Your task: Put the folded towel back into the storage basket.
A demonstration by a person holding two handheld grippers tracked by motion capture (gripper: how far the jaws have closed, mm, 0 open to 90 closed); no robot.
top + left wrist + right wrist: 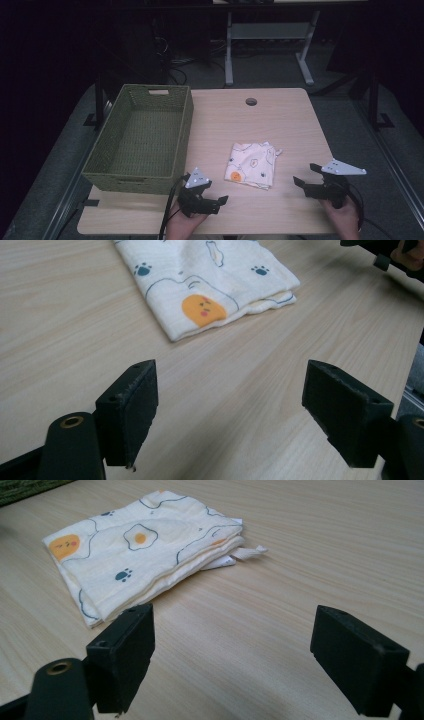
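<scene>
1. I hold both grippers low at the desk's near edge, with the folded cloth (pixel 253 165) lying flat between them, a little toward the middle of the desk (pixel 280 120).
2. My left gripper (pixel 214 202) has its jaws spread wide with nothing between them; in the left gripper view the cloth (pixel 210 282) lies ahead, its orange-face corner nearest the jaws.
3. My right gripper (pixel 306 175) is likewise released and empty; in the right gripper view the cloth (pixel 145 550) sits ahead and to the left, layered edges facing me.
4. The cloth is near square, so I cannot name a long axis with confidence.
5. The left gripper looks the nearer, by a small margin.
6. The green woven basket (pixel 142 137) stands empty along the desk's left edge.
</scene>
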